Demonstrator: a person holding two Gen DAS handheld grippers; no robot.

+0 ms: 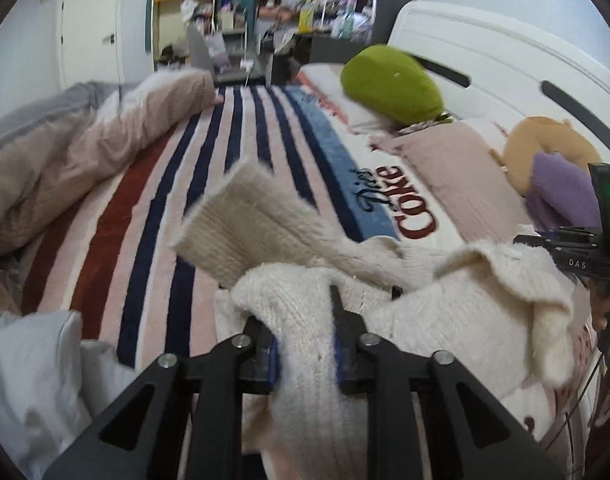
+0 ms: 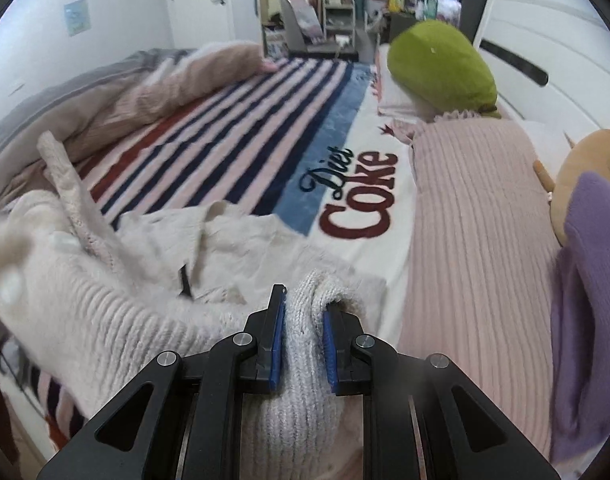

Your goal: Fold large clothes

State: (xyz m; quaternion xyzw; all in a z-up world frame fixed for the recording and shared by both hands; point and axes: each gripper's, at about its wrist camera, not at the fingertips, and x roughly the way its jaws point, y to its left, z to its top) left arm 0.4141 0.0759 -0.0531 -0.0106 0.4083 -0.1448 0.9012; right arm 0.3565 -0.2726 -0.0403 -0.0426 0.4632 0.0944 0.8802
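Cream knit sweater (image 1: 305, 320) lies bunched at the near edge of the bed, on the striped blanket (image 1: 153, 216). One sleeve (image 1: 241, 216) sticks up and out over the stripes. Left tool (image 1: 305, 344) pinches a thick fold of knit between its blue pads. Right tool (image 2: 303, 340) likewise pinches a ribbed fold; the sweater (image 2: 105, 304) spreads to its left. Blanket reads "Diet Coke". Pink ribbed pillow (image 2: 465, 216) just right of the sweater; green cushion (image 2: 441, 64) beyond it by the white headboard (image 2: 545, 40). Beige duvet (image 1: 65, 160) heaped along the far left side.
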